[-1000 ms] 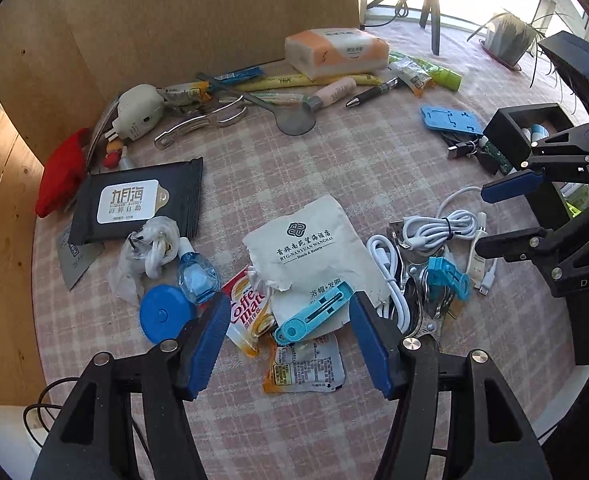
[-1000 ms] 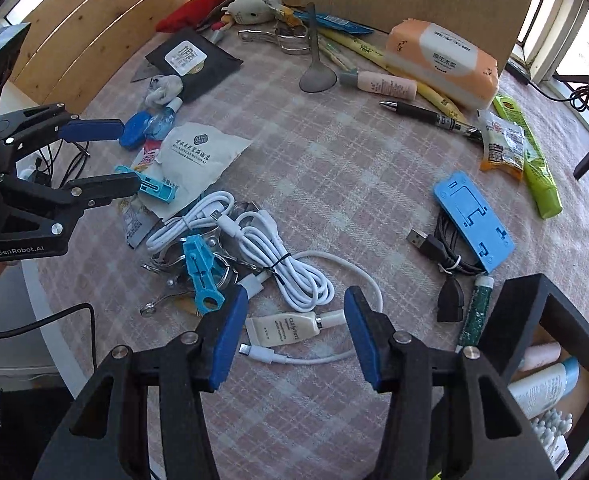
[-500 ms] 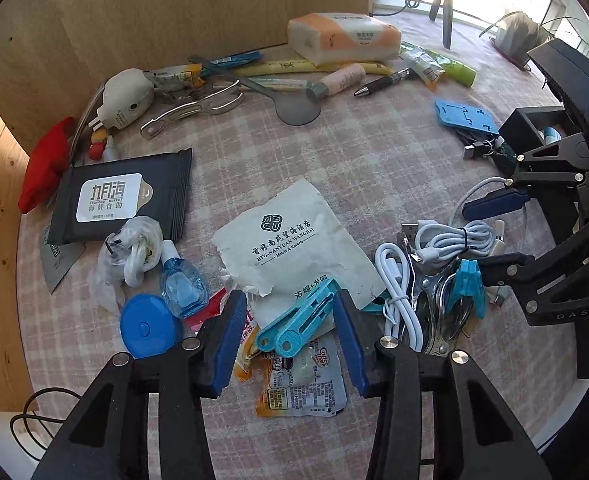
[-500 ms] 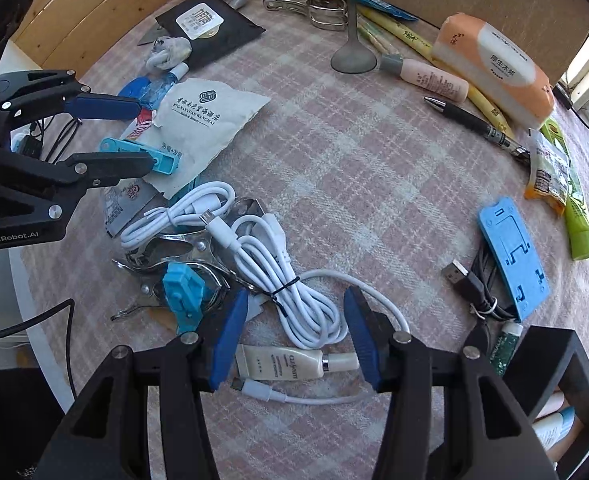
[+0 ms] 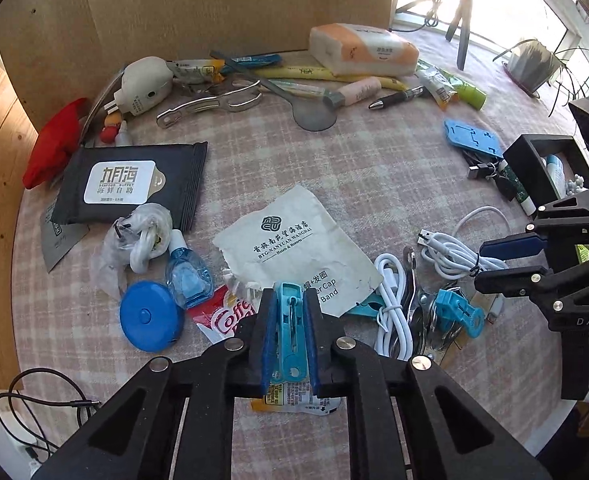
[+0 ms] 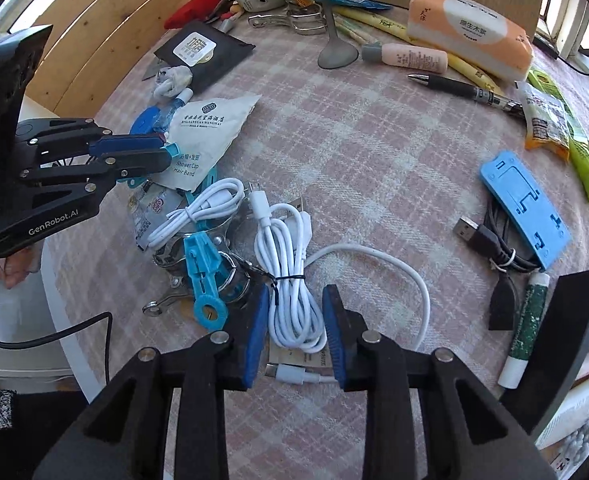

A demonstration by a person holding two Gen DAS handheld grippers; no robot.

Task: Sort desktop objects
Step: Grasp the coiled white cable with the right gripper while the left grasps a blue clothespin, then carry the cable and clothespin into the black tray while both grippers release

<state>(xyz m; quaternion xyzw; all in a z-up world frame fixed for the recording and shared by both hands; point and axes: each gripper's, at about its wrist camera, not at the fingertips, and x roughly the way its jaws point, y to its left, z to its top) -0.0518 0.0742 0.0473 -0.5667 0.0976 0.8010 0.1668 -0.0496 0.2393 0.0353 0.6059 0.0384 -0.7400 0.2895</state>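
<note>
— Left?
— My left gripper [image 5: 290, 334] jaws have just been closing and clamp the turquoise clip [image 5: 290, 330], bottom centre.
— Right?
— My right gripper [image 6: 296, 330] jaws have just been closing, gripping the white cable bundle [image 6: 290, 276], lower centre, on the table [image 6: 374, 152].

We see from two fisheye cameras, one on each hand-held gripper, both tilted steeply down and close over the round tabletop [image 5: 374, 168]. Our left view sits over the near left edge and faces the cardboard sheet [image 5: 198, 4] at the far edge; the right hand-held gripper [image 5: 498, 258] enters it from the right. Our right view hangs over the near right edge, facing the same way, with the left hand-held gripper [image 6: 166, 156] at its left. Both share the white paper packet [image 5: 294, 248], the white cables [image 6: 286, 264] and the tissue pack [image 6: 470, 32].
</note>
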